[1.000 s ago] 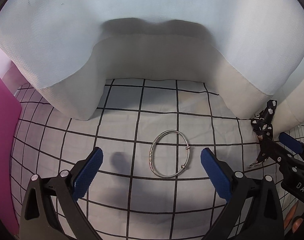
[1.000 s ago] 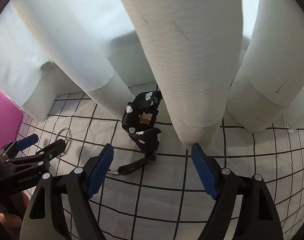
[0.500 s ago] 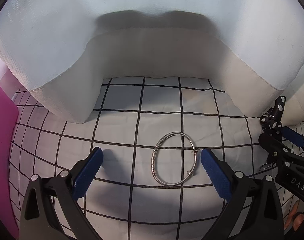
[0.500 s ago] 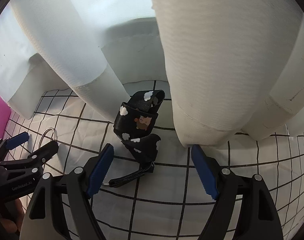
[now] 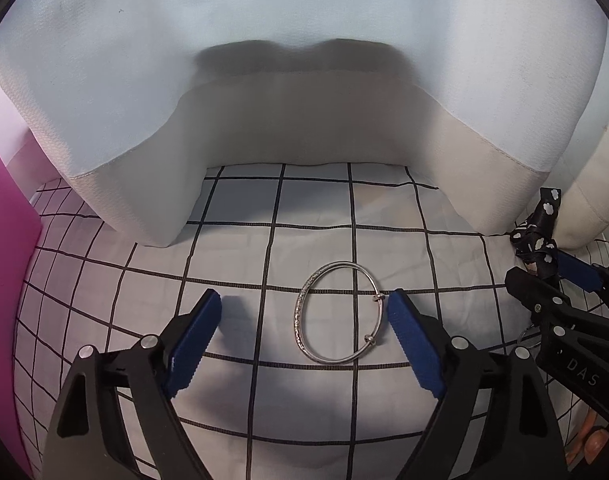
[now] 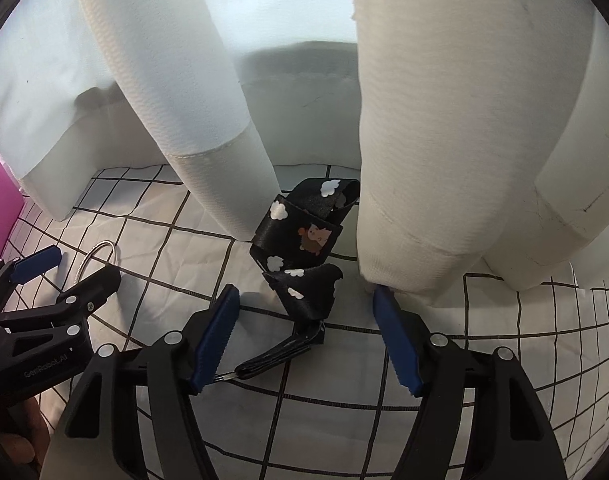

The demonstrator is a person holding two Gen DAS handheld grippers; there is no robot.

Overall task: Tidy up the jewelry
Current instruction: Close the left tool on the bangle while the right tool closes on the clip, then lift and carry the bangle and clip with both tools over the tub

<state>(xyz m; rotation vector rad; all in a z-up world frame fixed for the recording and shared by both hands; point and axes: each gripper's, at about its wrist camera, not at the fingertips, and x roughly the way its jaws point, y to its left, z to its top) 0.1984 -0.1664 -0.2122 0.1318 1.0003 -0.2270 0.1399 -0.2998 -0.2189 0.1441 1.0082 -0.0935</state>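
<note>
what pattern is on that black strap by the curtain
White clouds and a small brown cartoon animal on the black strap, clearest in the right wrist view.

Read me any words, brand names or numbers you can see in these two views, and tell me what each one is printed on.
"DAS": on the arm of the right gripper, seen from the left wrist view; the rest is cut off.
"GenRobot.AI": on the arm of the left gripper, seen from the right wrist view.
The black strap carries only cloud and animal pictures, no text.
The silver bangle shows no readable marking.

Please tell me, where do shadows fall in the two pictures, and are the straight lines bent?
Left wrist view: dark shadow on the curtain; the cloth grid lines bow outward, fisheye. The bracelet looks sharp. Right wrist view: soft shadow under the strap; corners black.
</note>
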